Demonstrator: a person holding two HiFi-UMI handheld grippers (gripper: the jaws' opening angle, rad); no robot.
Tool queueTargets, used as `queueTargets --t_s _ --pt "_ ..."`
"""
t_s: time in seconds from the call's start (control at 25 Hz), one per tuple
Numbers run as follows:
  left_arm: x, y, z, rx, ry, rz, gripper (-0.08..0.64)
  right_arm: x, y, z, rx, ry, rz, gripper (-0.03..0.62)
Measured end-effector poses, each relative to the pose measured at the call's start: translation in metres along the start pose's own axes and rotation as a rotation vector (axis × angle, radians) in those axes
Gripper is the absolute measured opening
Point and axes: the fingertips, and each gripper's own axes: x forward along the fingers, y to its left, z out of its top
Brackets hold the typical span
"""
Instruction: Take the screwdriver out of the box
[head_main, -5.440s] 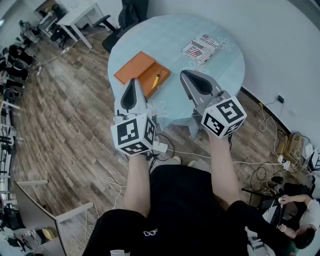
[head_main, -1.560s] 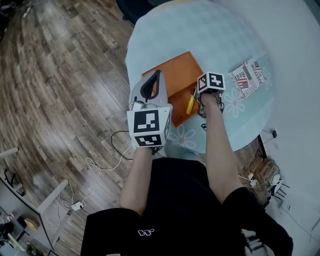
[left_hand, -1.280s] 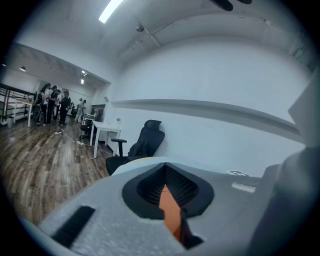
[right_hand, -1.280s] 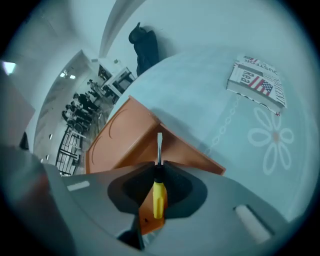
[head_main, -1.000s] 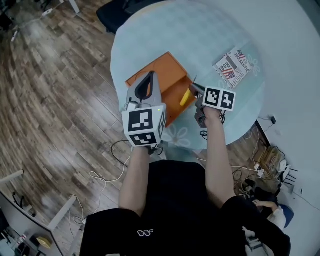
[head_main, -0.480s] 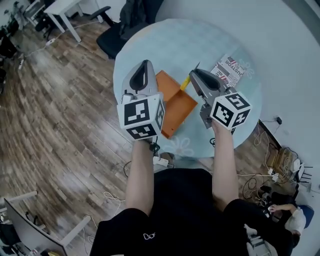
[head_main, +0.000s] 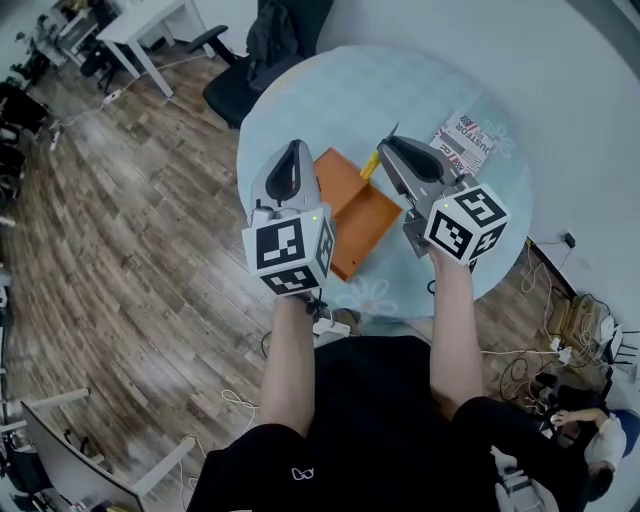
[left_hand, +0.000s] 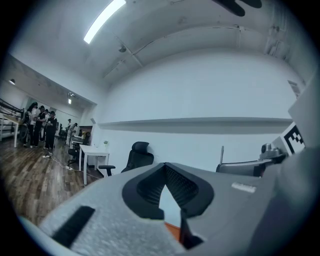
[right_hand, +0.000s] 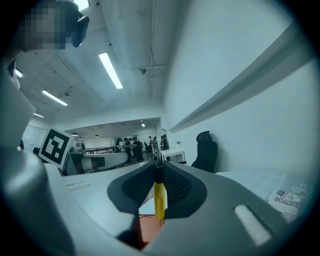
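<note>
- With both tongs raised well above the table, the right gripper (right_hand: 157, 167) has its jaws narrowed onto a yellow-handled screwdriver with a thin metal shaft (right_hand: 159, 199); the pads pinch it at the dark collar where handle meets shaft
- from the right gripper view the screwdriver stands crosswise to the jaws, handle below, shaft above
- head view: right gripper (head_main: 385, 150) carries the screwdriver (head_main: 369, 166) clear of the box; the handle shows just beside the box's far edge
- left gripper (left_hand: 164, 167): jaw tips meet, nothing between them; only wall and a sliver of orange show through the gap behind the tips
- head view: left gripper (head_main: 296, 148) is beside the right one, apart from it; each carries a white cube with black square markers, left cube (head_main: 290, 255), right cube (head_main: 467, 222)
- flat open orange box (head_main: 360, 215) lies on the table beneath and between the two grippers; I see nothing inside it; its orange also shows under the right jaws (right_hand: 150, 222)
- round pale-blue table with a faint flower pattern (head_main: 400, 90)
- printed booklet with stars and stripes (head_main: 465, 140) lies near the table's right edge, well apart from the box; also seen at lower right in the right gripper view (right_hand: 287, 197)
- black office chair (head_main: 275, 40) stands at the table's far side; white desk (head_main: 150, 25) beyond it
- wood plank floor (head_main: 130, 220); loose cables (head_main: 535, 345) lie on it near the table's foot
- group of standing people (left_hand: 40, 120), far off in the left gripper view
</note>
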Motion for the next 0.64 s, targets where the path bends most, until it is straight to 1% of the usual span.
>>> queueTargets --t_s 0.16,0.36,0.64 --pt "-0.0006 -0.0062 -0.0037 0.009 0.005 -0.018 0.003 -0.0022 0.0011 0.0015 -0.007 -0.002 -0.001 0.064" --pt "-0.0021 -0.0028 -0.0005 0.004 -0.002 -0.008 0.003 -0.0065 0.0006 0.0008 -0.015 0.006 -0.007 0.064" --pt "0.0 -0.0108 0.002 0.024 -0.004 -0.027 0.003 -0.0028 0.0031 -0.0009 -0.078 0.042 -0.022 0.064"
